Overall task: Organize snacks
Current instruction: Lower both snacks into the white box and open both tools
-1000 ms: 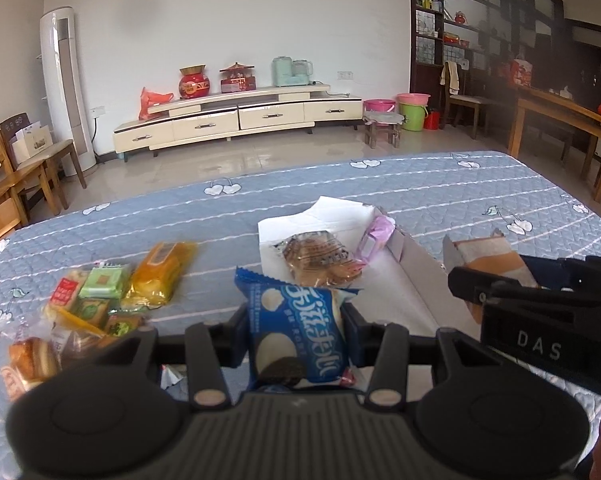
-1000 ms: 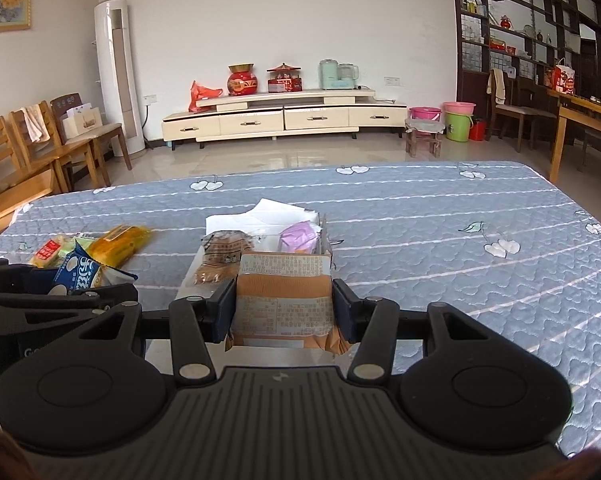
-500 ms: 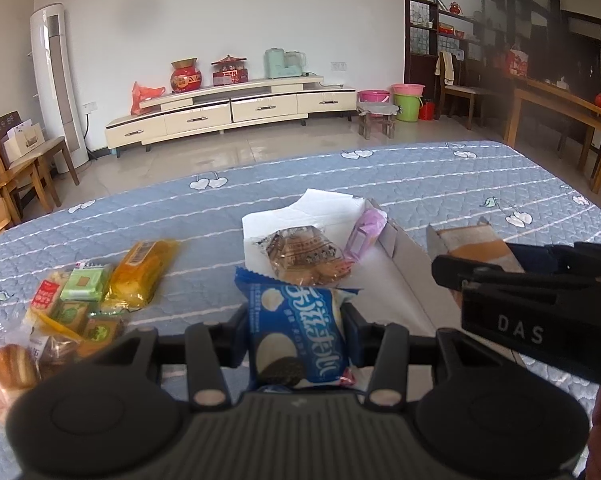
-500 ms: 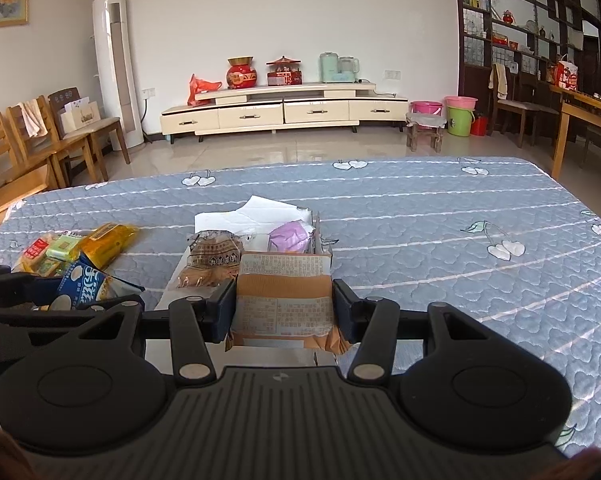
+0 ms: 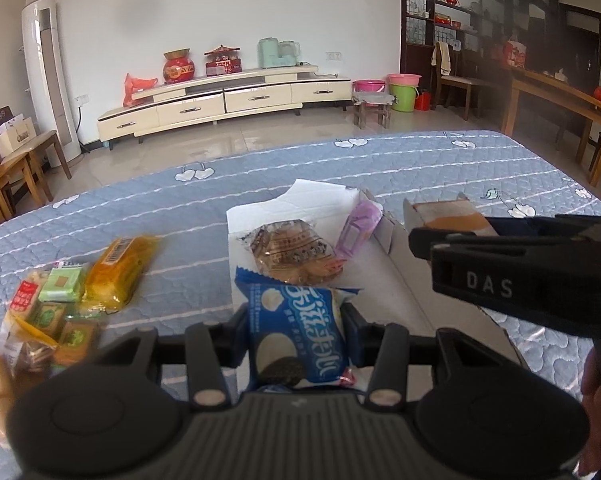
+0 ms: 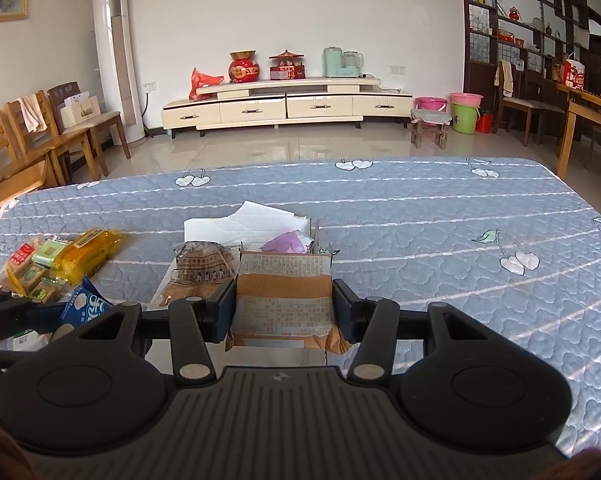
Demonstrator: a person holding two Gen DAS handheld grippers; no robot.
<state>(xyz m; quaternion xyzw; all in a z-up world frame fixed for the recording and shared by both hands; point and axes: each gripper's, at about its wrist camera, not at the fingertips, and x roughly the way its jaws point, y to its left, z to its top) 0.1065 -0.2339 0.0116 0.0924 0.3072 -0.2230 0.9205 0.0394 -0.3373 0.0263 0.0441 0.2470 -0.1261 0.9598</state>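
The left tongs [image 5: 296,320] pinch a blue cookie bag [image 5: 300,332] and the right tongs [image 6: 284,308] pinch a brown snack pack [image 6: 283,304], both held over the box [image 5: 396,264] on the bed [image 6: 420,216], and the slippery bags may slide out and miss it.

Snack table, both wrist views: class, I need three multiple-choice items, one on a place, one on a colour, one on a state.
1. Where does the purple packet lie?
A. in the open box
B. in the loose pile
C. on the floor

2. What colour is the packet in the left tongs?
A. red
B. blue
C. green

3. The right tongs are:
A. open and empty
B. shut on the brown packet
C. out of view

Key: 1 A, it rests against the box wall. 2 B, blue wrapper with white lettering. 3 B, both pads press its sides.
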